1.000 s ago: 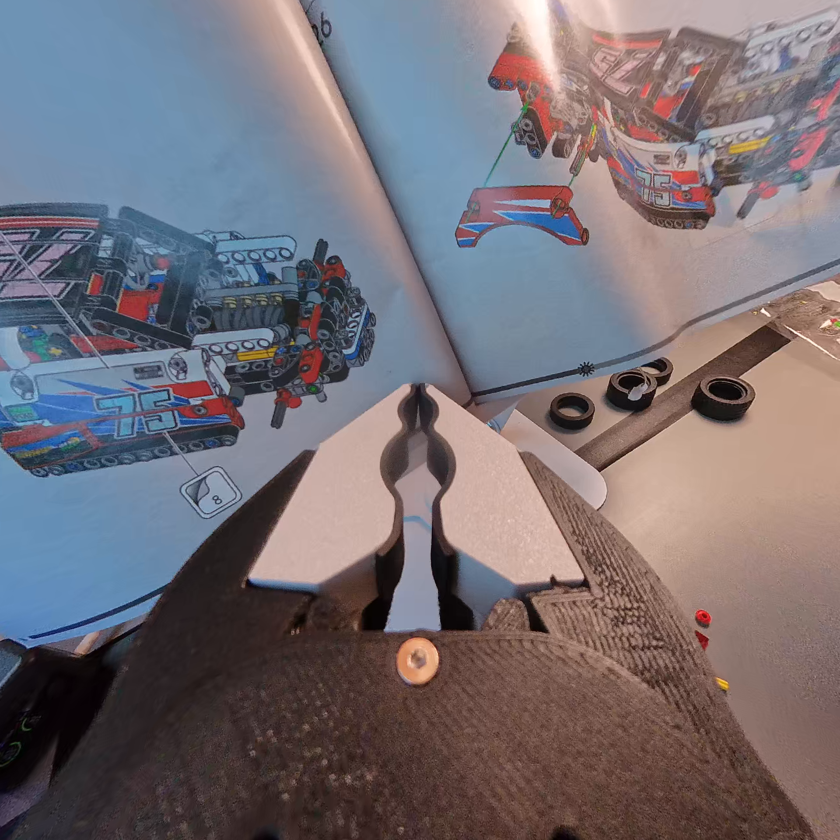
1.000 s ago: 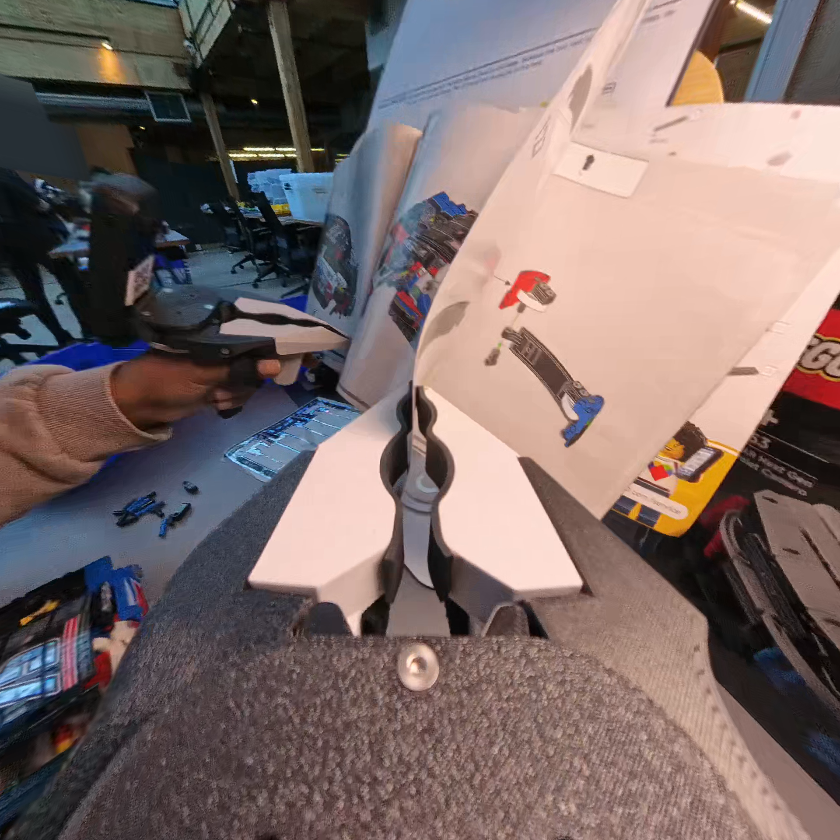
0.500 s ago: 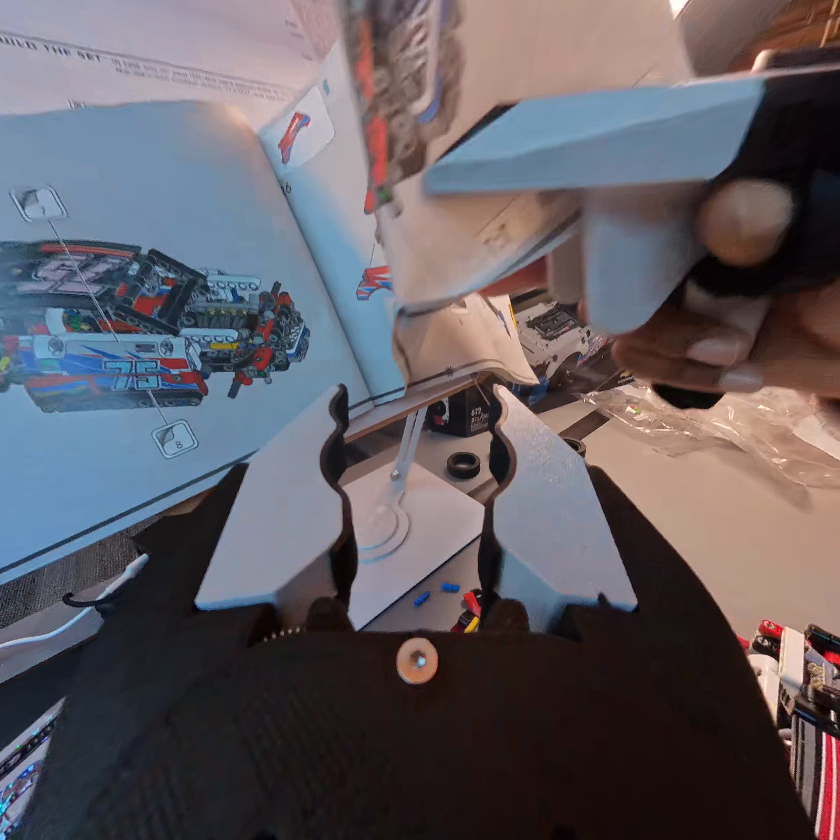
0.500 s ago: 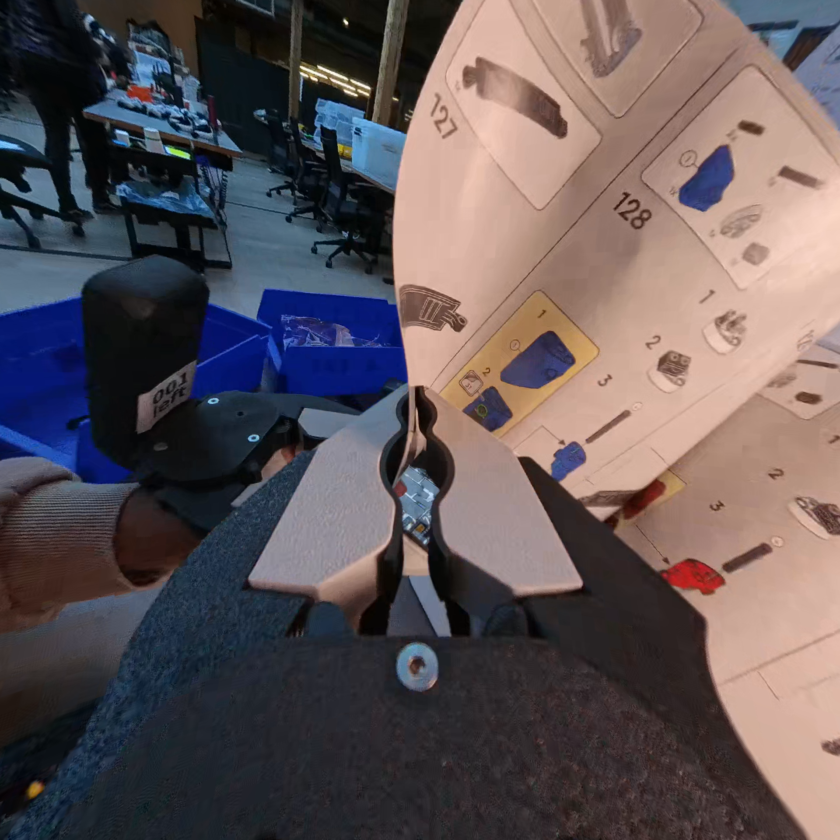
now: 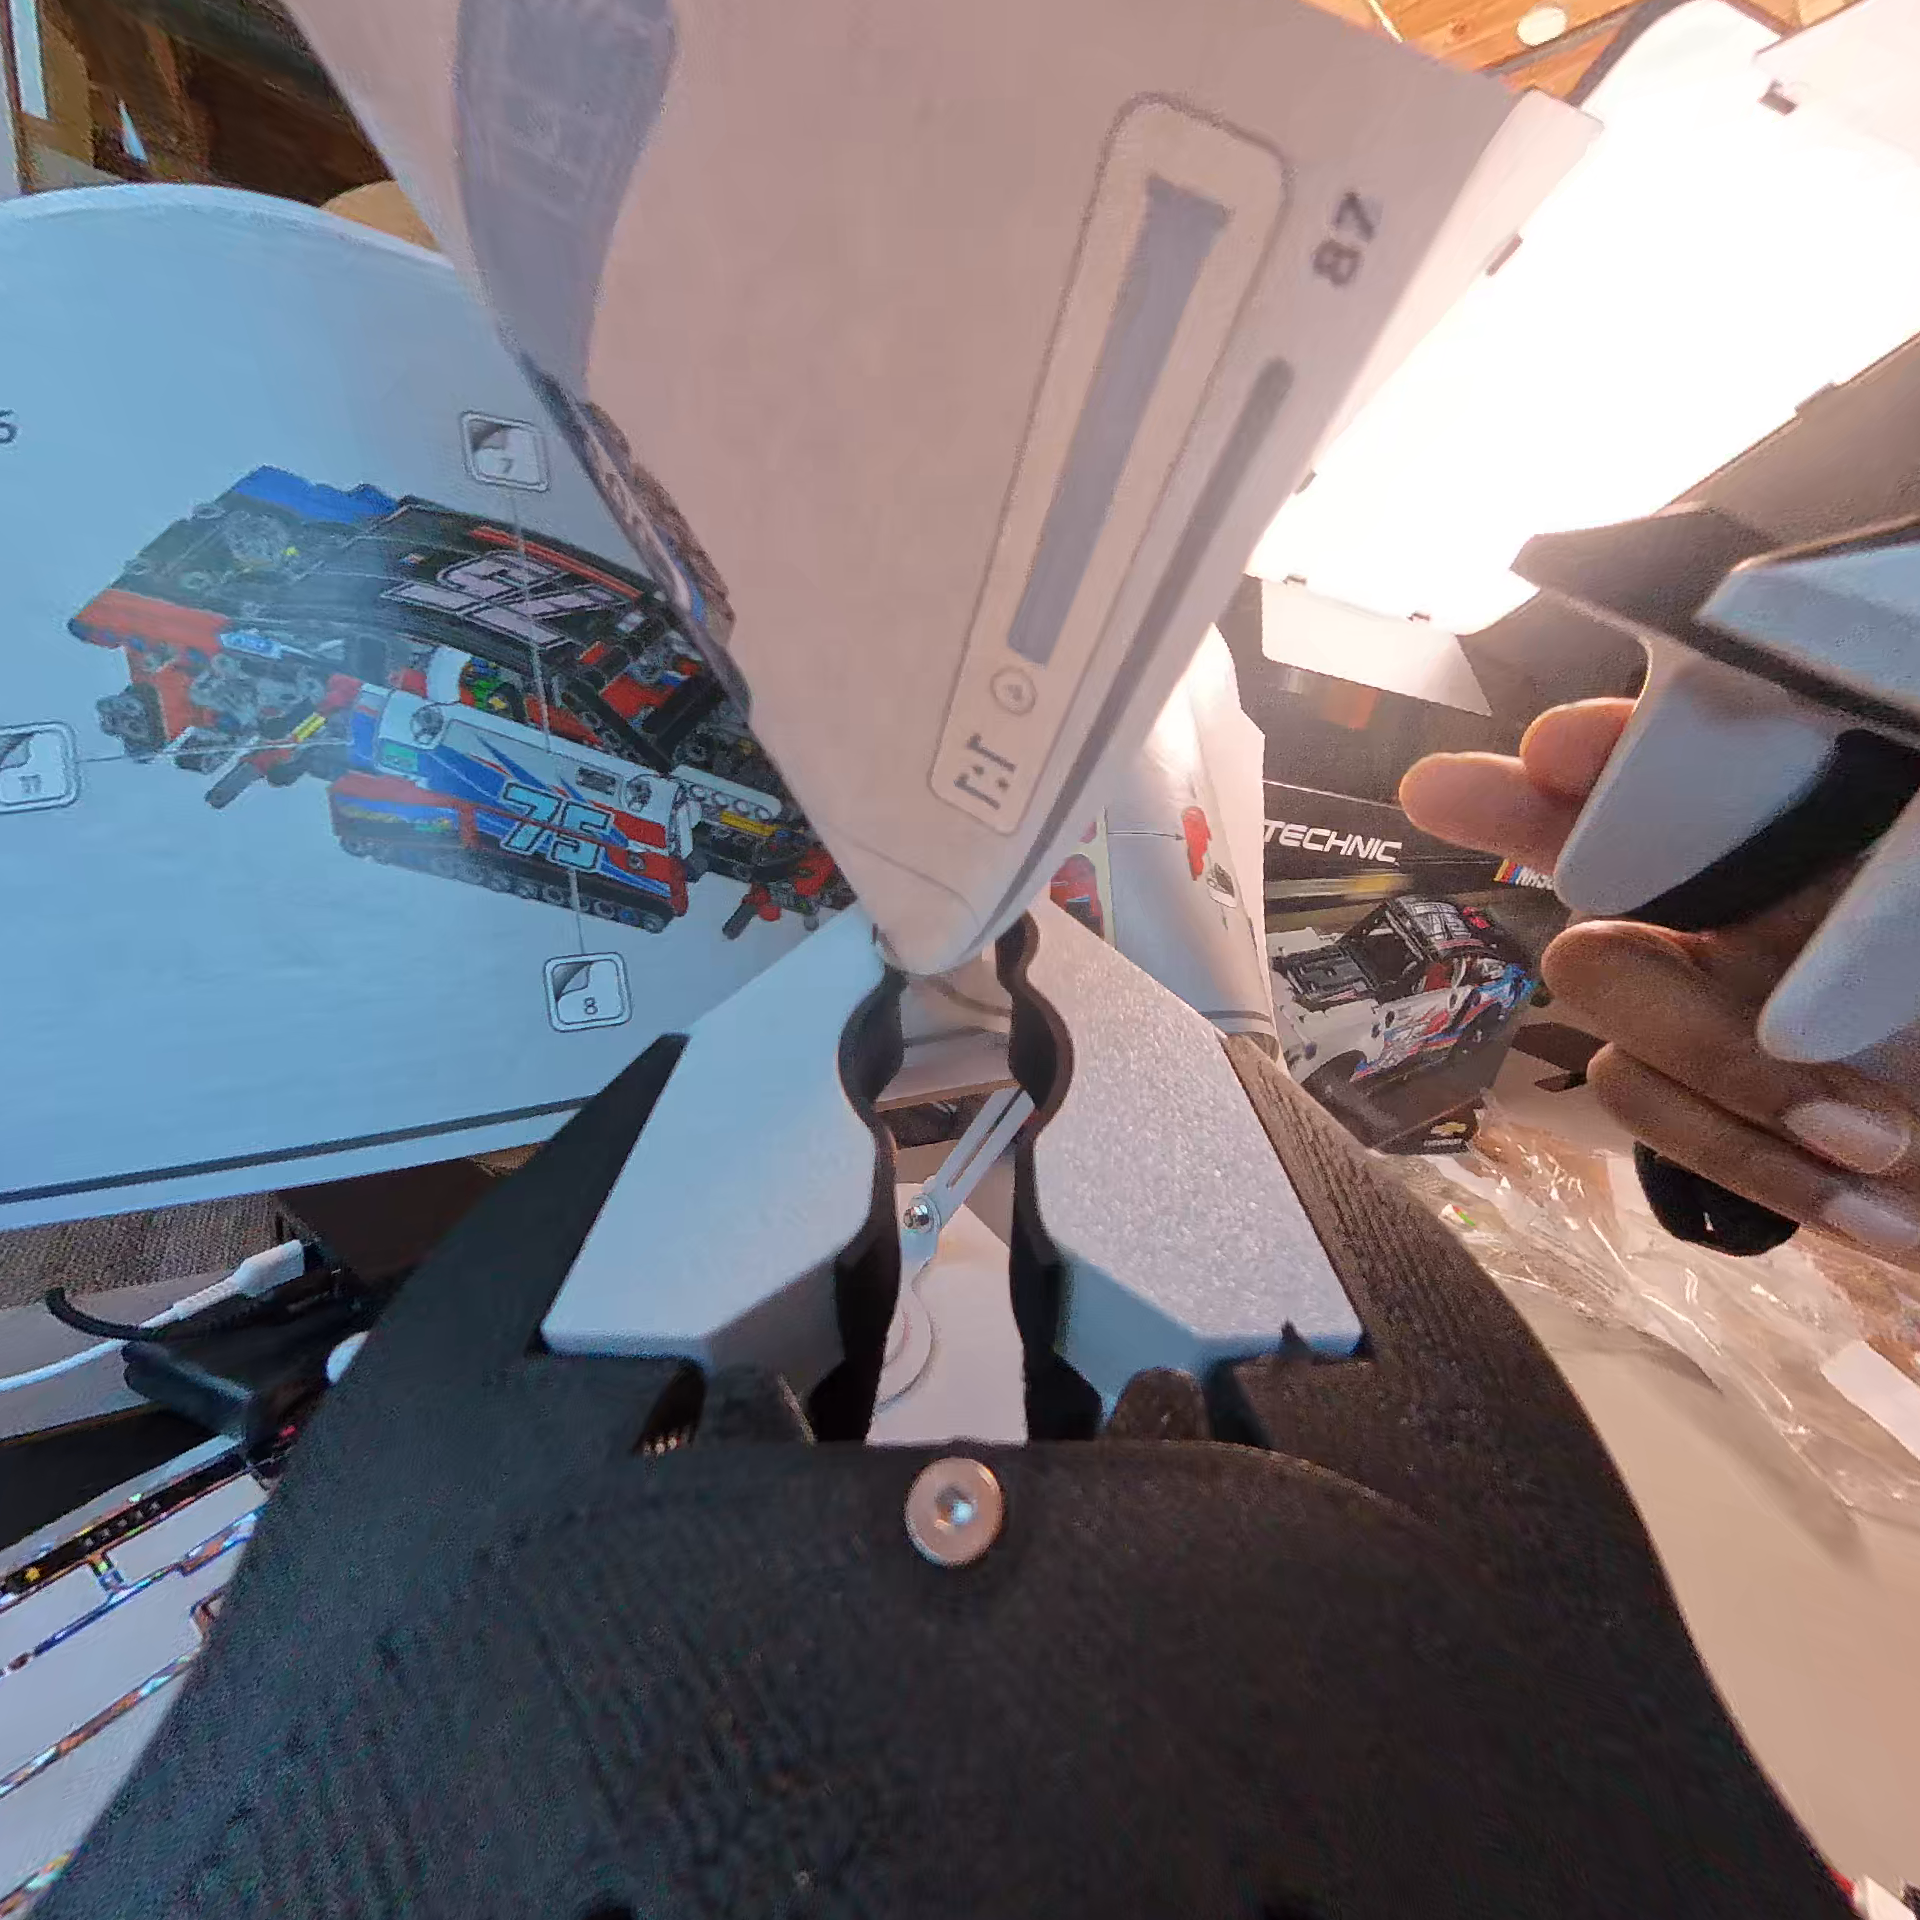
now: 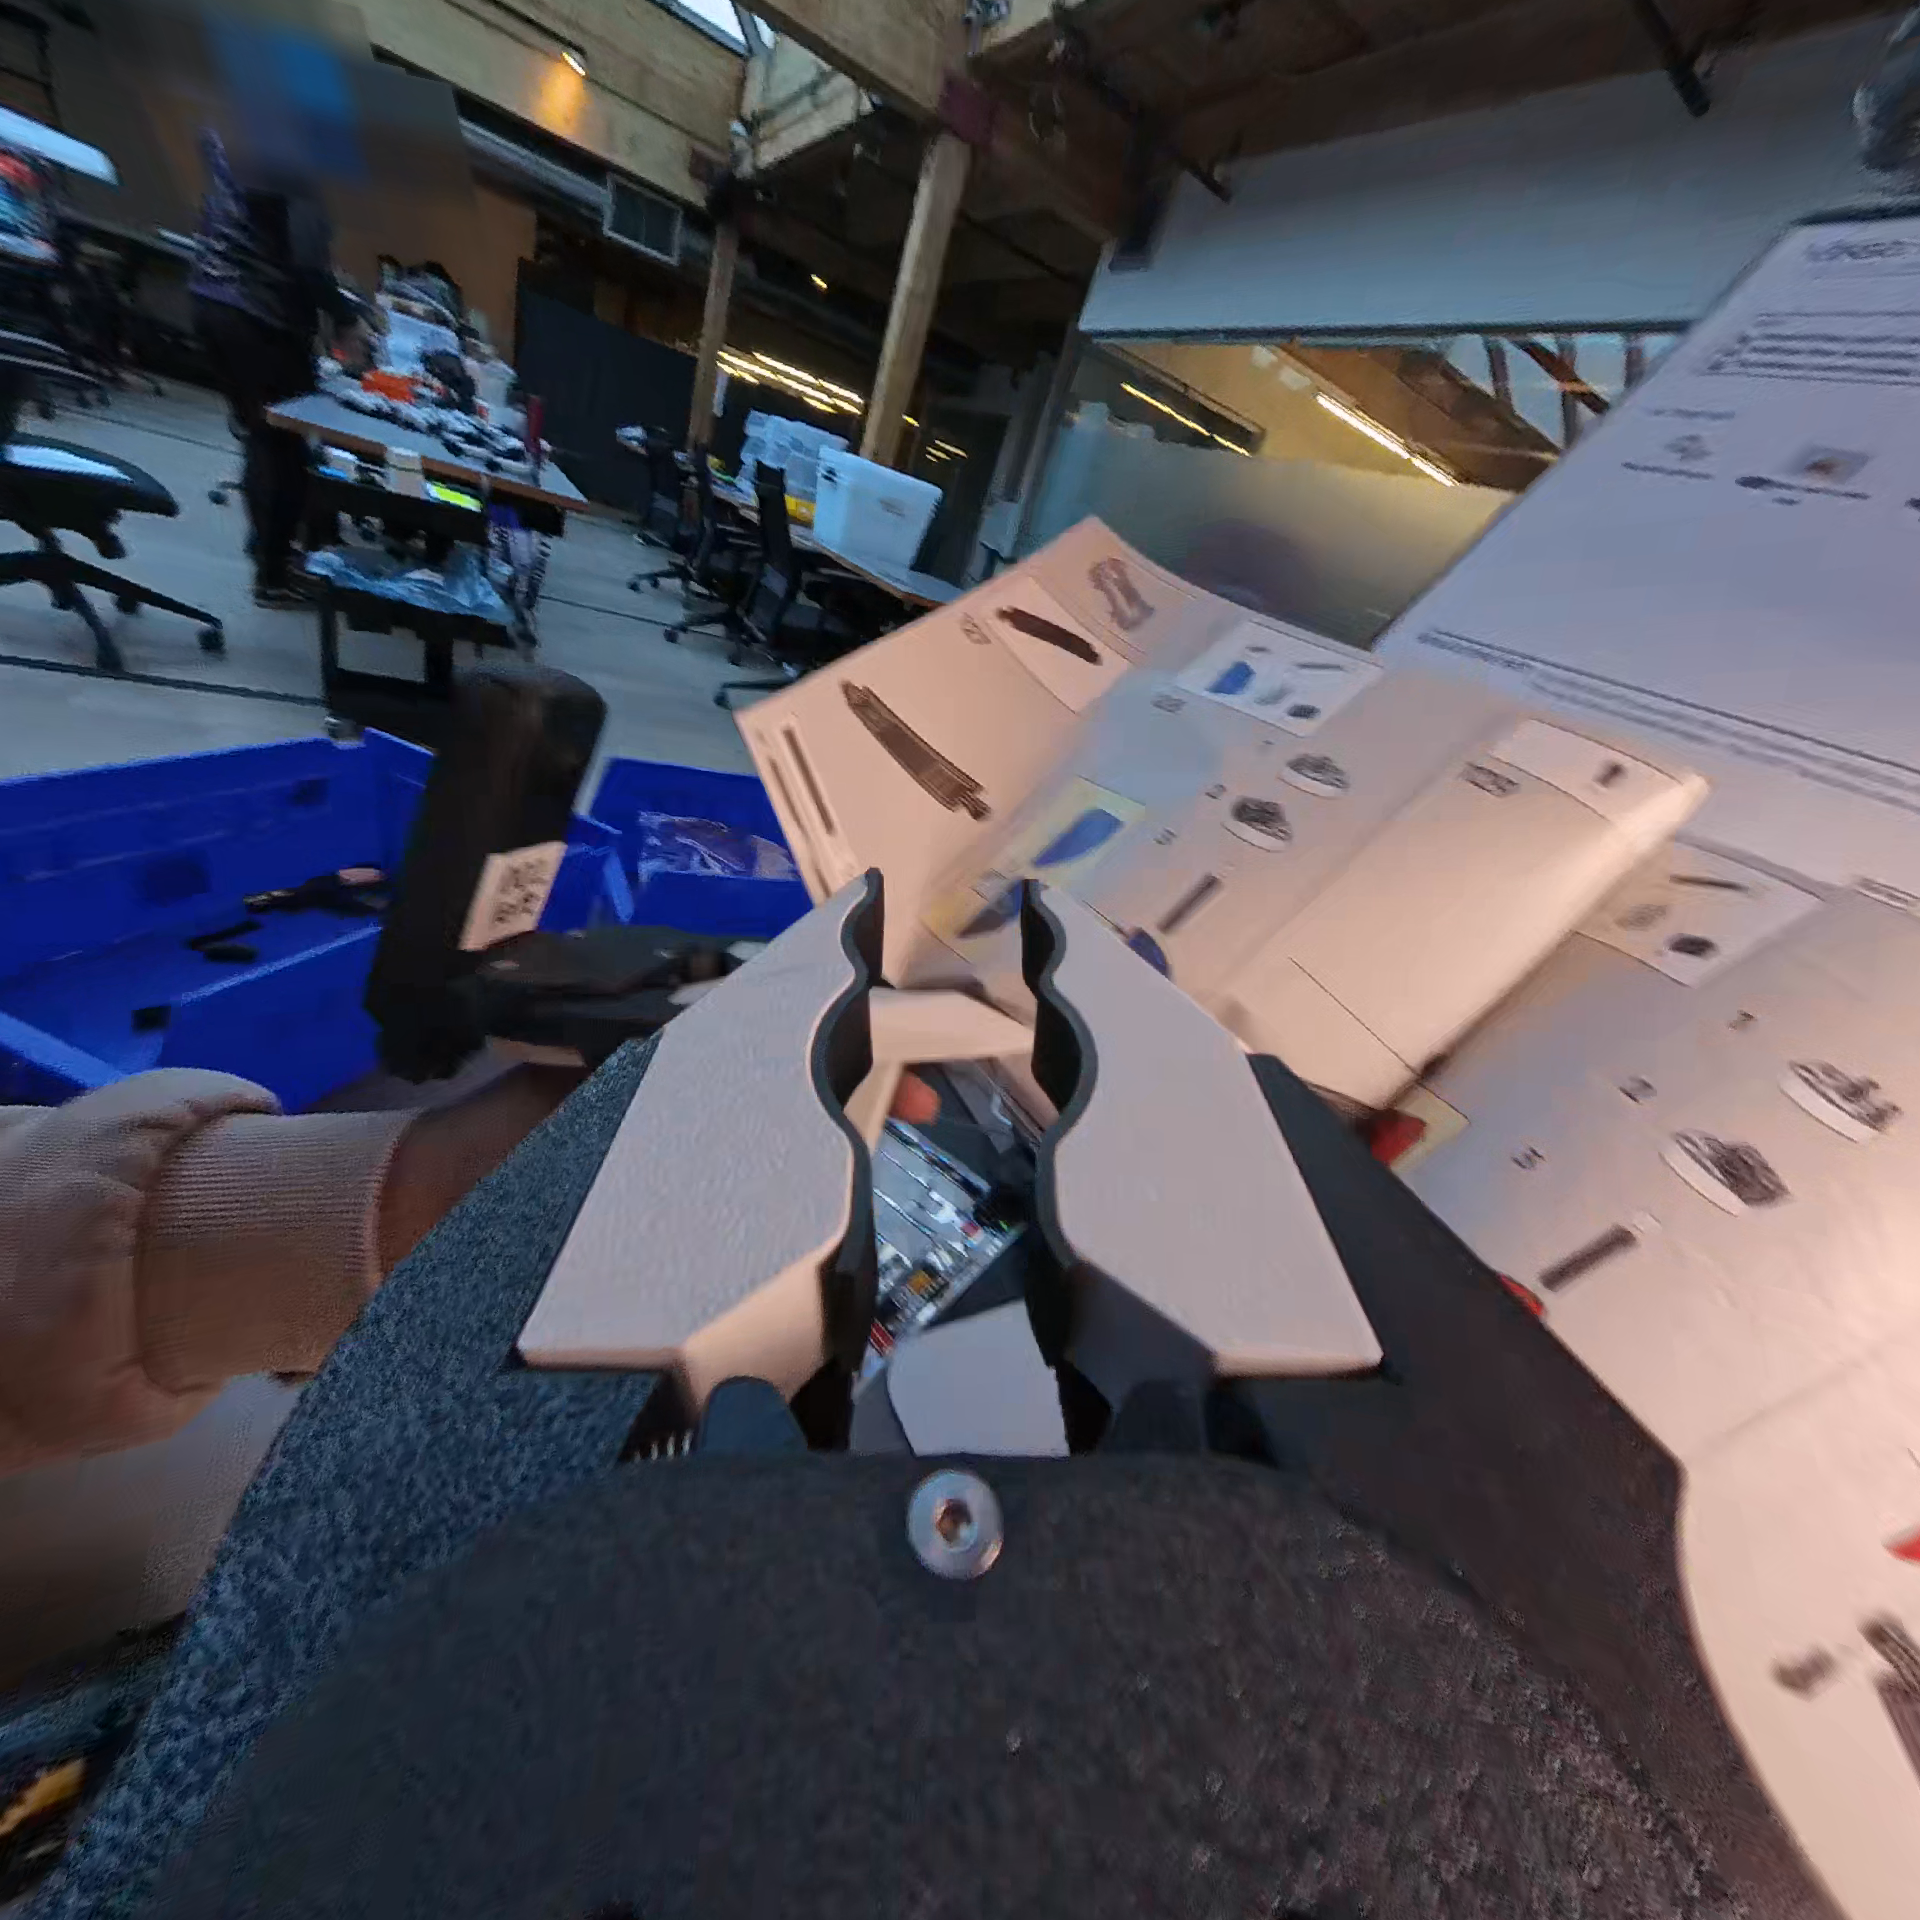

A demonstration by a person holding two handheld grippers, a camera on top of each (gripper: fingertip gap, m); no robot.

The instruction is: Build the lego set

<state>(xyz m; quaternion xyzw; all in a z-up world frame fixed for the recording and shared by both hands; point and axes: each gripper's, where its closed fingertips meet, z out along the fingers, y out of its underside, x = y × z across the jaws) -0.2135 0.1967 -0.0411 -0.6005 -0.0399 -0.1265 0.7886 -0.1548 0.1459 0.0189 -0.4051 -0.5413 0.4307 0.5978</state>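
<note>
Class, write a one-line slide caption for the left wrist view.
Left grey two-finger gripper open at the corner of a lifted white instruction-booklet page, beside the printed racing-car page.

A large open workshop-office: rows of far benches (image 6: 436,457) cluttered with gear, black office chairs (image 6: 73,520), timber posts (image 6: 914,281) and beams, strip lights overhead, blue bins (image 6: 208,883) near left
</note>
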